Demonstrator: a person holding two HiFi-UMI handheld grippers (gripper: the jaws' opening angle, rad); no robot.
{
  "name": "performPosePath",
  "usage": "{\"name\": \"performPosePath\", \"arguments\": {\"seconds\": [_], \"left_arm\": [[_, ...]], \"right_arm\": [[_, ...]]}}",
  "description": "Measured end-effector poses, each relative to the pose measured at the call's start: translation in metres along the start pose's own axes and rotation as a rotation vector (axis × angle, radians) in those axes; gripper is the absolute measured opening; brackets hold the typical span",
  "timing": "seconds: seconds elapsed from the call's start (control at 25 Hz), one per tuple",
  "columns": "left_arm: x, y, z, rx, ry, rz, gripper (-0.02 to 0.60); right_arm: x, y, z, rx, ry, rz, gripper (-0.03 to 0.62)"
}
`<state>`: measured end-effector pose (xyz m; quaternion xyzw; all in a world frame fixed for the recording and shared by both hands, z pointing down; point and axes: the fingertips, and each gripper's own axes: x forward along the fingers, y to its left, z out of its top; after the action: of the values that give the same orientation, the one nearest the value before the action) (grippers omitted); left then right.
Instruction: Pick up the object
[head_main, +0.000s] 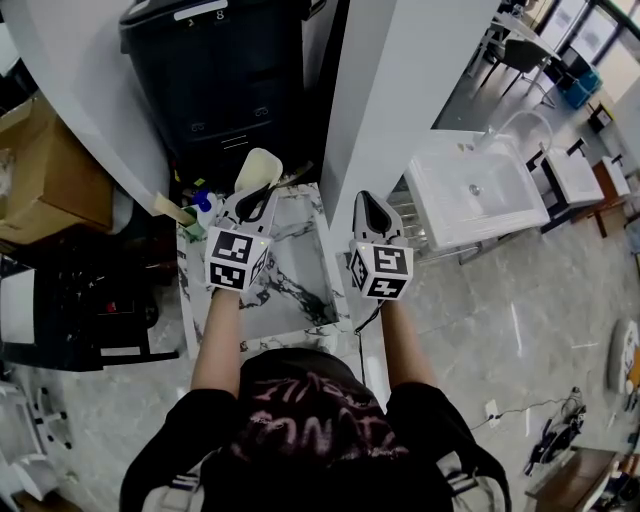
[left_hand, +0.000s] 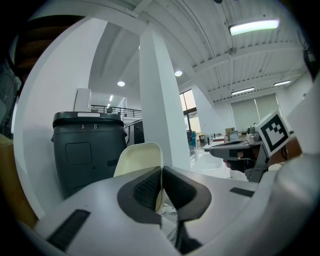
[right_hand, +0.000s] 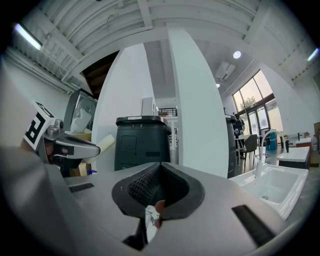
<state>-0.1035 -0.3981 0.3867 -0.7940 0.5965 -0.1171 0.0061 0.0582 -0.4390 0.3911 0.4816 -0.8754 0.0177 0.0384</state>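
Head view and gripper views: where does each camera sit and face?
Head view: on the person's head, facing steeply down at the marble table; shows forearms, left gripper, right gripper.
Left gripper view: on the left gripper, facing the dark bin; its jaws pinch a cream object.
Right gripper view: on the right gripper, facing the dark bin; jaws together.
Both gripper views share the dark bin.

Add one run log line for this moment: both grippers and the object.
left gripper: shut on cream object | right gripper: shut, nothing held | cream object: held above marble top | task: object picked up
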Motion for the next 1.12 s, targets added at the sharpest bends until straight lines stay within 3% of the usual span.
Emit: {"name": "performPosePath", "arguments": {"seconds": [1.12], "left_arm": [[-0.012,0.006,0.028,-0.033,-0.072,0.008,0.027]], "right_arm": [[-0.005,-0.005,0.027,-0.061,-0.031,-0.01,0.014]]}}
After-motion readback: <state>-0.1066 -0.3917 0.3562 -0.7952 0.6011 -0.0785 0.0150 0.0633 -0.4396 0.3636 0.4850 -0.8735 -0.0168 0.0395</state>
